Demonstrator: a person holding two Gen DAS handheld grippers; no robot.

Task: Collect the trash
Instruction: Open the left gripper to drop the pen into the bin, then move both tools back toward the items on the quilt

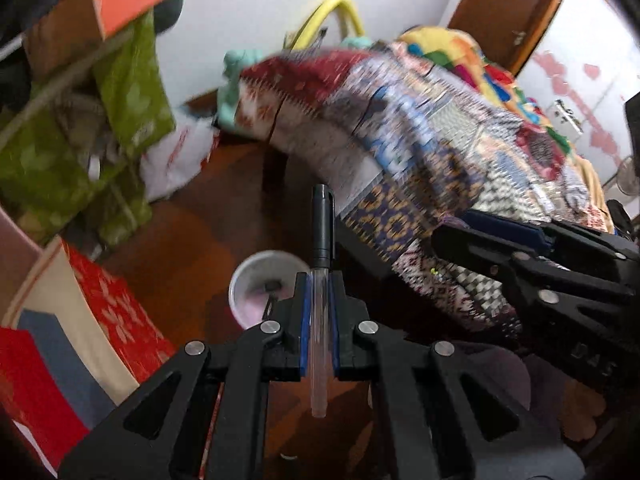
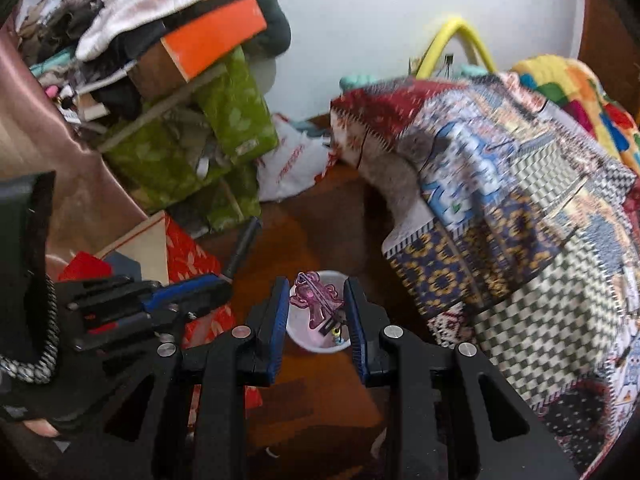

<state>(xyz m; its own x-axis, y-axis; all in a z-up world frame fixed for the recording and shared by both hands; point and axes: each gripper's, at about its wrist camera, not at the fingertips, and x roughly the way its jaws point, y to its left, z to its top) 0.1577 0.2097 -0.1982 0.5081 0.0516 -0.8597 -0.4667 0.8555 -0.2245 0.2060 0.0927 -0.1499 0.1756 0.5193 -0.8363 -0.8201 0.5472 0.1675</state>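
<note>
My left gripper is shut on a pen with a clear barrel and a black cap that points away from me. It shows in the right wrist view too, the left gripper low at the left with the pen sticking out. My right gripper is shut on a pink see-through plastic trinket. Both hang over a small white round bin on the brown floor, the bin lying right under the trinket, with small bits inside. The right gripper enters from the right.
A bed under a patchwork blanket fills the right side. Green boxes and an orange box are piled at the left, with a red flowered box beside the bin. A white plastic bag lies by the wall.
</note>
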